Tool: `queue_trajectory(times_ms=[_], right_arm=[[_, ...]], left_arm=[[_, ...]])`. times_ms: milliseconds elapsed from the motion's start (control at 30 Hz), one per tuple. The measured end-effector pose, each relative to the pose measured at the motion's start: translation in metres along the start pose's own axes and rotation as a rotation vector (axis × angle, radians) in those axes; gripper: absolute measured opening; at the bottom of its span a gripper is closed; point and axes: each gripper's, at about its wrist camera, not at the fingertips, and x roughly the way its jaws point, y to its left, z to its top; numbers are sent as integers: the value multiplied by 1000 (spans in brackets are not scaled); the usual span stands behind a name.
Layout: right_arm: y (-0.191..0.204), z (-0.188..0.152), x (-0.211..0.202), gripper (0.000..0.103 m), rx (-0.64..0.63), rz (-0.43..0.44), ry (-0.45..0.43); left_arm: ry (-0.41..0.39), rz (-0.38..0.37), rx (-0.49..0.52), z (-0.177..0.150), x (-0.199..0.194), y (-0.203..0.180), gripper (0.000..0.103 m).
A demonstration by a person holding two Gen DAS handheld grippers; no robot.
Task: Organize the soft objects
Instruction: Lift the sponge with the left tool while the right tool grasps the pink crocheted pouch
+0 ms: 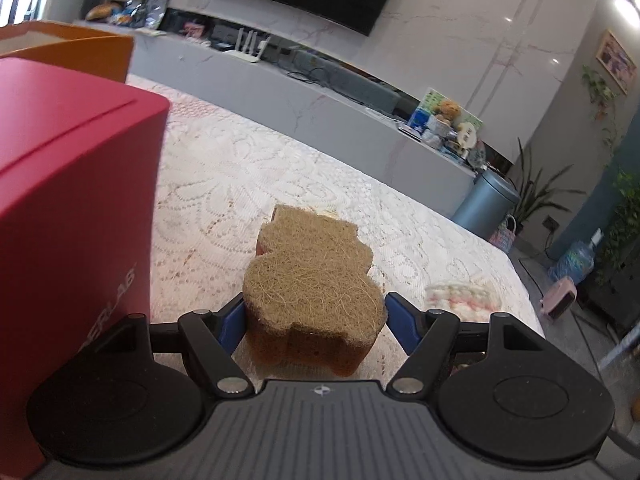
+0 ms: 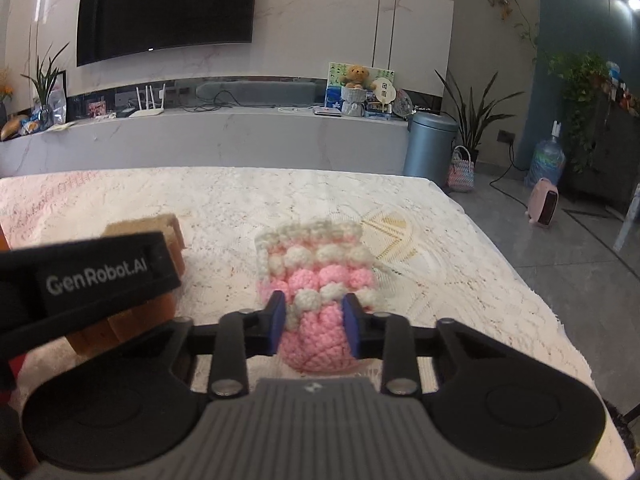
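A brown bear-shaped sponge (image 1: 312, 276) with a fibrous top lies on the lace tablecloth (image 1: 224, 176). My left gripper (image 1: 316, 320) straddles its near end, the blue pads touching its sides. A pink and white crocheted pouch (image 2: 316, 280) lies on the cloth in the right wrist view. My right gripper (image 2: 316, 324) is shut on its pink near end. The pouch also shows in the left wrist view (image 1: 464, 298), right of the sponge. The sponge (image 2: 160, 240) and the left gripper's body show at the left in the right wrist view.
A red box (image 1: 68, 216) stands close on the left of the left gripper, with an orange box (image 1: 80, 52) behind it. The table edge runs along the right (image 2: 520, 280). Beyond are a TV console, a bin (image 2: 430, 148) and plants.
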Motion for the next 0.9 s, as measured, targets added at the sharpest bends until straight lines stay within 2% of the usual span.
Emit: queue_trajectory(times_ms=[167, 300, 433, 600, 900], right_arm=[[-21, 2, -5, 16, 85, 26, 6], [-38, 10, -21, 16, 167, 52, -27], [-39, 24, -43, 16, 166, 55, -77], [-24, 36, -68, 15, 79, 70, -133], [-19, 39, -113, 16, 105, 68, -159]], left_arm=[[-53, 2, 57, 3, -19, -17, 83], [-63, -21, 54, 7, -36, -21, 83], [-82, -25, 74, 17, -54, -23, 83], [-76, -65, 71, 32, -75, -25, 83], [-103, -168, 31, 72, -122, -14, 83]])
